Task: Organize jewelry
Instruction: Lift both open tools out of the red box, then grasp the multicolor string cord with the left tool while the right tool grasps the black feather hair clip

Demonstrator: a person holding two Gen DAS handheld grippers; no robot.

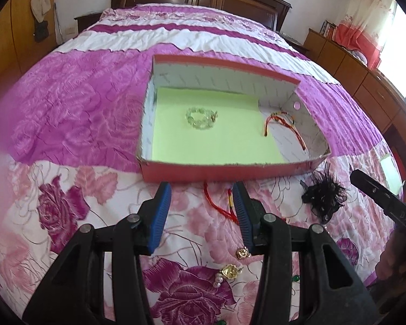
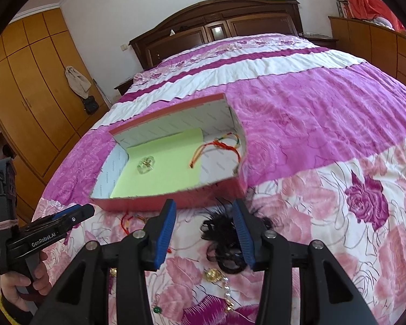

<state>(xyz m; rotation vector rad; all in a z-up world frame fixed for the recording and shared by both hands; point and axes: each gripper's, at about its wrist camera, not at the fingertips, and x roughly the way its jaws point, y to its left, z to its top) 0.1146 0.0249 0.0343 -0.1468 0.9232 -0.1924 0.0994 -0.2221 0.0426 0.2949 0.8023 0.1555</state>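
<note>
A red box (image 1: 219, 174) (image 2: 203, 197) lined with green paper lies on the bed. Inside it are a clear bead bracelet (image 1: 200, 119) (image 2: 146, 164) and a red and yellow cord bracelet (image 1: 281, 126) (image 2: 216, 146). My left gripper (image 1: 201, 214) is open just in front of the box, above a red cord bracelet (image 1: 222, 205) (image 2: 130, 220) on the quilt. My right gripper (image 2: 203, 233) is open over a black feathered hair piece (image 2: 222, 241) (image 1: 324, 197). Gold and pearl earrings (image 1: 230, 272) (image 2: 216, 276) lie nearer to me.
The floral pink quilt (image 1: 81, 108) covers the bed. A small green bead piece (image 2: 157, 309) lies at the near edge. Wooden wardrobes (image 2: 27, 94) stand on the left, a low cabinet (image 1: 365, 81) on the right, a dark headboard (image 2: 216, 27) behind.
</note>
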